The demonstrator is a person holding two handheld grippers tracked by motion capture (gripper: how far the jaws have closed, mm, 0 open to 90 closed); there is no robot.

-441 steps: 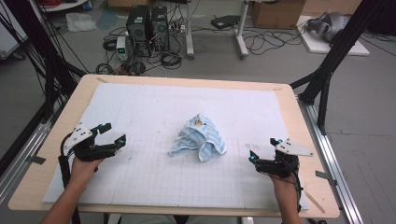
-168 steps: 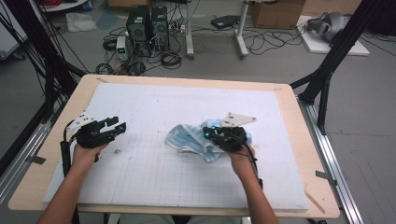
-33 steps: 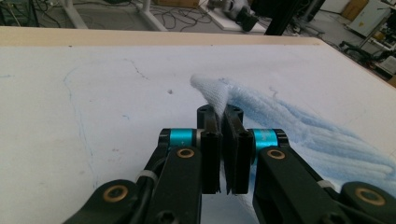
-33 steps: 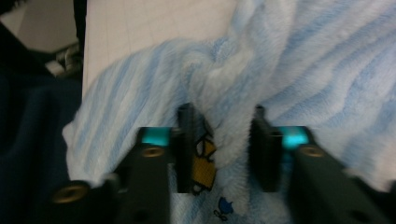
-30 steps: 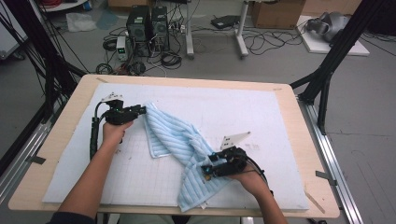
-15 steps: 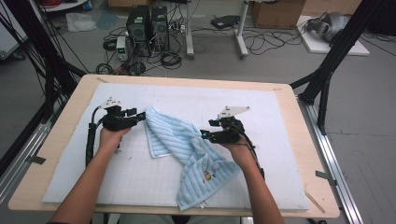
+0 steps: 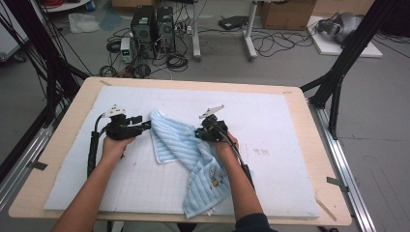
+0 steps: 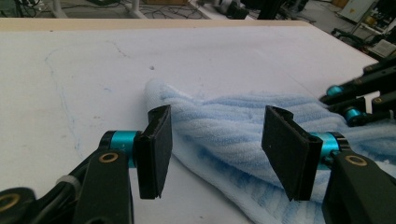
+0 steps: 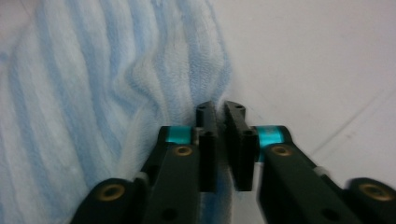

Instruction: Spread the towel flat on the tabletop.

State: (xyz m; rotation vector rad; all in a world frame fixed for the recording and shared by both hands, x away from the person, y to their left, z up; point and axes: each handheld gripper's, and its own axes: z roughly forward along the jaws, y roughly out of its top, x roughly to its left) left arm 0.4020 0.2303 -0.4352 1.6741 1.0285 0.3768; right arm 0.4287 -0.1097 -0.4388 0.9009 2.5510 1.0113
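A light blue striped towel lies half unfolded on the white mat, running from the far left toward the near edge. My left gripper rests at the towel's far left corner. Its jaws have just been opening and now stand open, with the towel corner lying loose between the pads. My right gripper sits at the towel's right edge, midway along. Its jaws have just been closing. In the right gripper view the right gripper is shut on the edge of the towel, a strip of fabric showing between the pads.
The white mat covers a wooden table. A small tag shows on the towel's near part. Black frame posts stand at both sides. Computer cases and cables lie on the floor behind.
My right gripper has moved away from the person, up along the towel's right edge, and its jaws have closed there. The left gripper stays at the far left corner.
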